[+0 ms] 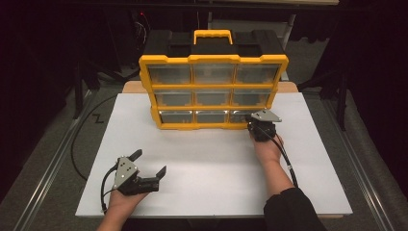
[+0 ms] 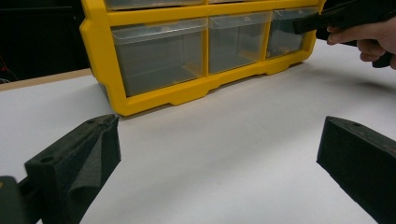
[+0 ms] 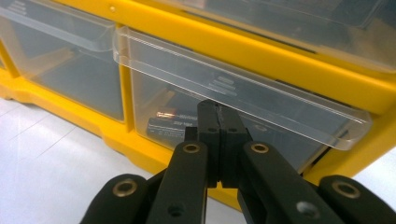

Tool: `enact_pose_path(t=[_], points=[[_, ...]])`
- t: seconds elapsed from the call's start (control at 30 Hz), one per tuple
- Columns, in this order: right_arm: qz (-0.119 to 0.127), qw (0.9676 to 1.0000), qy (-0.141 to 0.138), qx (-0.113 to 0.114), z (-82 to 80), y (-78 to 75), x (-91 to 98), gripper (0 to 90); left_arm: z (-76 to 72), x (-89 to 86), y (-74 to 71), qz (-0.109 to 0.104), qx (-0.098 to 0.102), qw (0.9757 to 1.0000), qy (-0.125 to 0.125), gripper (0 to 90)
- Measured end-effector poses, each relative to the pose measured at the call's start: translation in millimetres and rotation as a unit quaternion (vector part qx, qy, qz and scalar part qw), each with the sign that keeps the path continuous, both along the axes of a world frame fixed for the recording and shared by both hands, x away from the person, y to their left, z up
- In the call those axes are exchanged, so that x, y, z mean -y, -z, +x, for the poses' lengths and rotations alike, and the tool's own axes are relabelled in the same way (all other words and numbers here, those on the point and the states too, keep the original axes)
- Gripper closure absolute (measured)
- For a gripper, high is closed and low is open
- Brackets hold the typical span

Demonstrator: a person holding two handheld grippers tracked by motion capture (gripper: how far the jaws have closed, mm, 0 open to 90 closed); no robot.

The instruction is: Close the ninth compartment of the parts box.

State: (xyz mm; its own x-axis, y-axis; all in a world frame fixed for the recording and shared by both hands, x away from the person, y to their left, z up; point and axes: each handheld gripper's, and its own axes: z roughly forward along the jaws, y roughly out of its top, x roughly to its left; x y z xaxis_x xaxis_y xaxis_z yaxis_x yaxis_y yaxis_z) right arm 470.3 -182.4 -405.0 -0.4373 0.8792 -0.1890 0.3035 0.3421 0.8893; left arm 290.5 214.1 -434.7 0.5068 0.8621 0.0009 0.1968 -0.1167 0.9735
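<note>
A yellow organizer (image 1: 211,91) with clear drawers and a black top stands at the back of the white table (image 1: 202,159). My right gripper (image 1: 253,120) is shut, with nothing between its jaws. Its tips sit just under the handle lip of the bottom right drawer (image 3: 233,88), as the right gripper view (image 3: 218,112) shows. A battery (image 3: 170,122) lies inside that drawer. My left gripper (image 1: 149,163) rests low near the table's front left, open and holding nothing. In the left gripper view (image 2: 219,135) it faces the organizer (image 2: 107,60), with the right gripper (image 2: 303,23) at the bottom right drawer (image 2: 285,35).
White tabletop stretches between the organizer and the front edge. Cables trail from both grippers toward the person. A yellow carry handle (image 1: 212,34) tops the organizer. Dark floor and metal rails (image 1: 48,173) flank the table.
</note>
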Motion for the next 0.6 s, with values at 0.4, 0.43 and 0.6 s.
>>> enact_pose_path(t=[0.4, 0.43, 0.6], points=[[-0.012, 0.9999, -0.001, -0.007, 1.1, -1.8, -0.3, 90.0, 0.4, -1.3, 0.7, 0.001, -0.002, 1.0, -0.001, 0.1], [-0.007, 0.9999, -0.001, -0.01, -0.3, -2.5, 0.6, 89.3, 0.8, -1.7, 0.9, 0.001, -0.002, 1.0, -0.002, 0.1], [-0.014, 0.9996, -0.018, -0.016, -12.5, -6.0, 3.9, 81.5, 1.5, -3.5, 1.0, -0.001, -0.003, 1.0, -0.009, 0.1]])
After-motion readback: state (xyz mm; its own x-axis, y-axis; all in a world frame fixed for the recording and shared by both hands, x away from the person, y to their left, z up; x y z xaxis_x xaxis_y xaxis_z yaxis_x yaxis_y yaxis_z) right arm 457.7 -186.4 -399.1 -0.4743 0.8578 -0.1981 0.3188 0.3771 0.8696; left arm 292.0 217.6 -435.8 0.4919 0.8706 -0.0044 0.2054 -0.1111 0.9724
